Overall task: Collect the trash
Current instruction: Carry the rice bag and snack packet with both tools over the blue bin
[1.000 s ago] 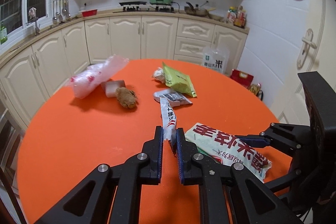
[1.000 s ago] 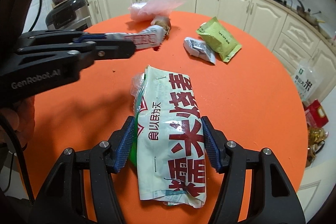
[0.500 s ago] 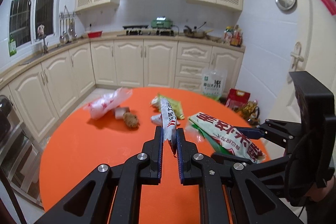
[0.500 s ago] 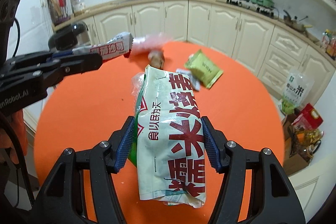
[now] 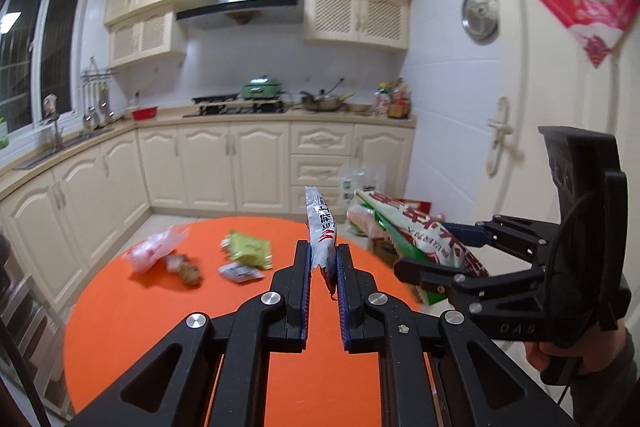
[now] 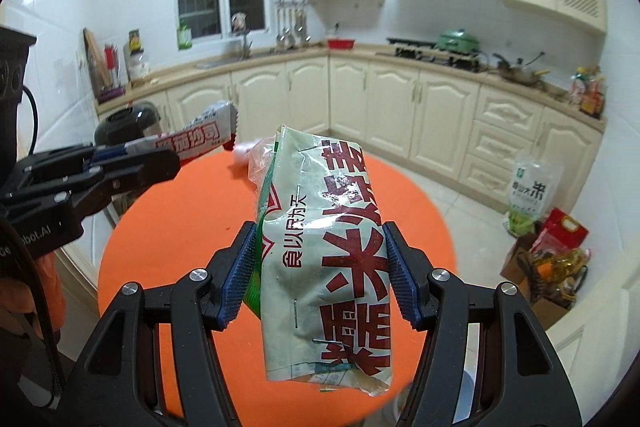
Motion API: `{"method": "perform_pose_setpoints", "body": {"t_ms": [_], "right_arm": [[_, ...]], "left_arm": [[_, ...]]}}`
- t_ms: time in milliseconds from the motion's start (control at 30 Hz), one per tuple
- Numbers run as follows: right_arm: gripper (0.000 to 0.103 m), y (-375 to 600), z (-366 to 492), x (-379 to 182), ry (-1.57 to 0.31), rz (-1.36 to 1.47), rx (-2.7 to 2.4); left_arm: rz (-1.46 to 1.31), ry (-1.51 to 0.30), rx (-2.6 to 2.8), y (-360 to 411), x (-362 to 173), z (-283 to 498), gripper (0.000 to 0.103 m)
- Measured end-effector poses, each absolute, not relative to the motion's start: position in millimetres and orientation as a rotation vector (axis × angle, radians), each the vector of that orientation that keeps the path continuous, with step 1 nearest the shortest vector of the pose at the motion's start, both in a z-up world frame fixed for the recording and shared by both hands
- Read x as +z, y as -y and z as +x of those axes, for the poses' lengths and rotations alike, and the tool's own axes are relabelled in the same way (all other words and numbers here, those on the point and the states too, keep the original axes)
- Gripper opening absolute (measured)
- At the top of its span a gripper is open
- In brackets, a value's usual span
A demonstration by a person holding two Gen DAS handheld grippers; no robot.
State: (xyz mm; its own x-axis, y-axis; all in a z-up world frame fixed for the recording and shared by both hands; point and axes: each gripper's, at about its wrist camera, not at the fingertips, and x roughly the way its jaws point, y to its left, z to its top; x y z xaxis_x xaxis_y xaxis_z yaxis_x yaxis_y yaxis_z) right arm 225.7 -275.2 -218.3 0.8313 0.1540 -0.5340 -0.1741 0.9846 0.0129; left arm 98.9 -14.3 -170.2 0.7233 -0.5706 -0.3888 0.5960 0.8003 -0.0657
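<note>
2 wrist fisheyes, raised above orange table (image 5: 160, 307), facing kitchen cabinets; each sees other's fingers.

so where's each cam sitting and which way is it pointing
Left wrist: on the left gripper, looking along its fingers over the orange table toward the stove wall; its fingers pinch a slim sachet, and the right gripper shows at right.
Right wrist: on the right gripper, facing the window corner; its fingers clamp a big rice bag.
Shared: table, both packets.

Round orange table (image 5: 132, 311) carries 4 loose items: pink-white plastic bag (image 5: 154, 250), brown lump (image 5: 189, 272), green packet (image 5: 250, 250), small silver wrapper (image 5: 239, 271).
</note>
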Motion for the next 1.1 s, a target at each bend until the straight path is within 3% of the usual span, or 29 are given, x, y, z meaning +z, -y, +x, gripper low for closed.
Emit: {"method": "perform_pose_setpoints", "body": {"t_ms": [267, 600, 767, 1100], "right_arm": [[0.059, 333.8, 178.0, -201.7, -0.513, 0.018, 0.047], [0.059, 428.0, 134.0, -224.0, -0.532, 0.163, -0.151], [0.059, 476.8, 128.4, -261.2, -0.592, 0.247, -0.228], [0.059, 575.2, 138.8, -406.1, -0.833, 0.506, -0.315]], "left_arm": [[0.098, -0.398, -0.76, 70.3, -166.5, 71.3, 0.008], [0.136, -0.487, -0.903, 161.8, -188.4, 119.6, 0.008], [0.175, -0.594, -0.972, 221.3, -218.3, 141.9, 0.008], [0.345, -0.858, -0.995, 339.1, -323.7, 185.6, 0.008]]}}
